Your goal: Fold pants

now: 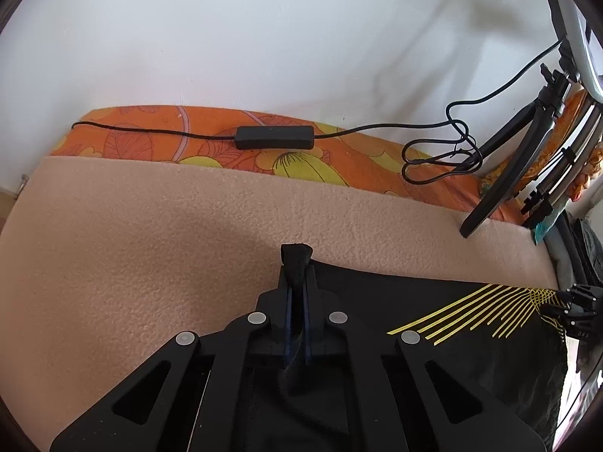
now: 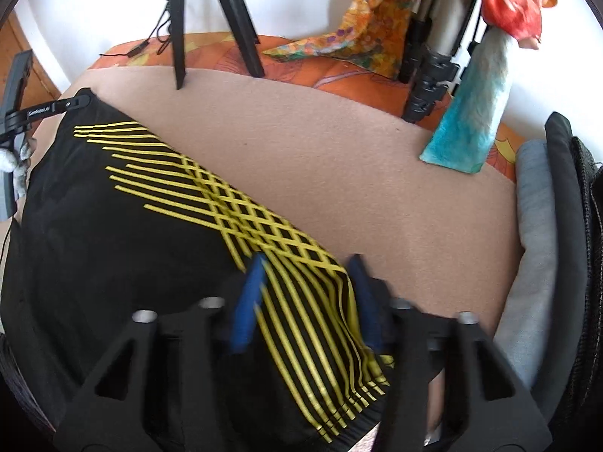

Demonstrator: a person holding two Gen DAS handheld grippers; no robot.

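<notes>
On beige blanket (image 2: 339, 158) | black pants (image 2: 113, 233), yellow stripes | left tongs (image 1: 297, 263) pinch corner

The right gripper (image 2: 307, 275) is showing blurred fingers; the black pants (image 2: 113, 233) are running off the frame's bottom edge.

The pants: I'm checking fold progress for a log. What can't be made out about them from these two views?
- Left wrist view: the left gripper body hides the pants below its pinch; the frame edge cuts the rest.
- Right wrist view: the right gripper is motion-blurred and open astride the yellow-striped fabric; contact unclear.
- Waistband and leg ends: not identifiable in either view.
</notes>
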